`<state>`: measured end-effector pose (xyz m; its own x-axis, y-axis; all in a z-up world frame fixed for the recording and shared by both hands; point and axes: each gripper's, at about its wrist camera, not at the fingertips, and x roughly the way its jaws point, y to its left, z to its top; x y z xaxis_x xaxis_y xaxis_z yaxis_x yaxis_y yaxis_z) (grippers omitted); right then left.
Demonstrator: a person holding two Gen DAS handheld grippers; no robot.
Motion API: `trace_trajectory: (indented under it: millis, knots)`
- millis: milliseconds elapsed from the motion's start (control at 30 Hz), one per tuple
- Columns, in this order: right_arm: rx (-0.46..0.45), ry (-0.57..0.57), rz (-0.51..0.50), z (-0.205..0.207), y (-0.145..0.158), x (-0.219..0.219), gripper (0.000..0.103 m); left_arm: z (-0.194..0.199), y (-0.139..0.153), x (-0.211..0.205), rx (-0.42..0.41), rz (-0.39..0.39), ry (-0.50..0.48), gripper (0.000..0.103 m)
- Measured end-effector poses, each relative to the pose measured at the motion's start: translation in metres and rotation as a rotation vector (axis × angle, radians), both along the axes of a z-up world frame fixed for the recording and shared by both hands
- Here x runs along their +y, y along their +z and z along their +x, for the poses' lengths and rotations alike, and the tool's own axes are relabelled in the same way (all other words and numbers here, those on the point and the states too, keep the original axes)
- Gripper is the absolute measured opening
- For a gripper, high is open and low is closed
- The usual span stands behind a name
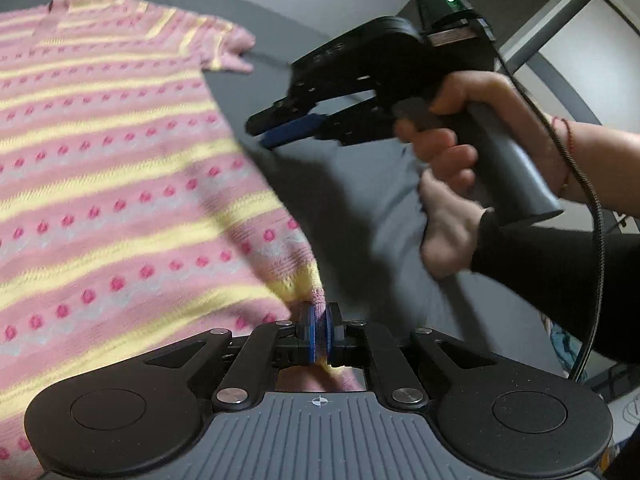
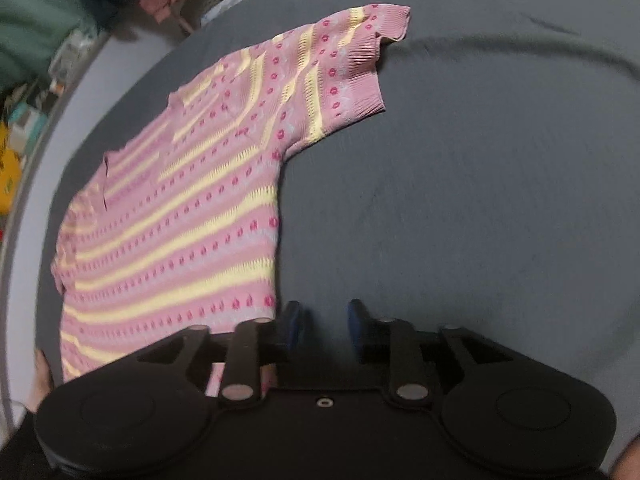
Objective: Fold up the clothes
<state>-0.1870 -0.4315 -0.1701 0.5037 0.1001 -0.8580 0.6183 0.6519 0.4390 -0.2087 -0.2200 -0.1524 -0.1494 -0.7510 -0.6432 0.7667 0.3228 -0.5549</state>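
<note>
- We see the knit top (image 2: 192,208) lying spread flat on the grey sheet (image 2: 480,200): pink with yellow stripes and rows of darker pink dots.
- One short sleeve (image 2: 352,76) sticks out to the side, ribbed cuff flat on the sheet; the neckline (image 2: 106,184) sits toward the far end in the right wrist view.
- We have the left gripper (image 1: 319,334) clamped on the top's near corner (image 1: 316,300), at the hem; pink fabric is pinched between the blue pads (image 1: 308,334) and more of it bunches below them.
- From that corner the fabric rises off the sheet and runs away to the left across the left wrist view, blurred.
- Our right gripper (image 2: 322,324) sits just beside the top's side edge, over bare sheet; fingers (image 2: 356,320) apart, nothing between them.
- In the left wrist view the right gripper (image 1: 276,130) is above the sheet, near the top's edge, not touching it as far as we can tell.
- The right hand (image 1: 452,152) wraps its grey handle; a black cable (image 1: 596,220) trails from the back.
- Clutter beyond the sheet's far edge is too blurred to identify.
</note>
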Motion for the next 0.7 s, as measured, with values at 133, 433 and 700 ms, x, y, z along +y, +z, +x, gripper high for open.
trace_trajectory:
  millis: [133, 433, 700]
  knots:
    - [-0.028, 0.010, 0.039, -0.018, 0.015, -0.001, 0.040, 0.005, -0.007, -0.007, 0.033, -0.009, -0.003, 0.004]
    - [-0.104, 0.215, 0.006, -0.046, 0.082, 0.001, 0.042, -0.006, -0.016, -0.040, 0.009, 0.034, 0.004, 0.005]
    - [0.085, 0.317, -0.081, -0.038, 0.096, 0.047, 0.044, -0.036, 0.016, -0.015, 0.028, 0.064, -0.221, 0.103]
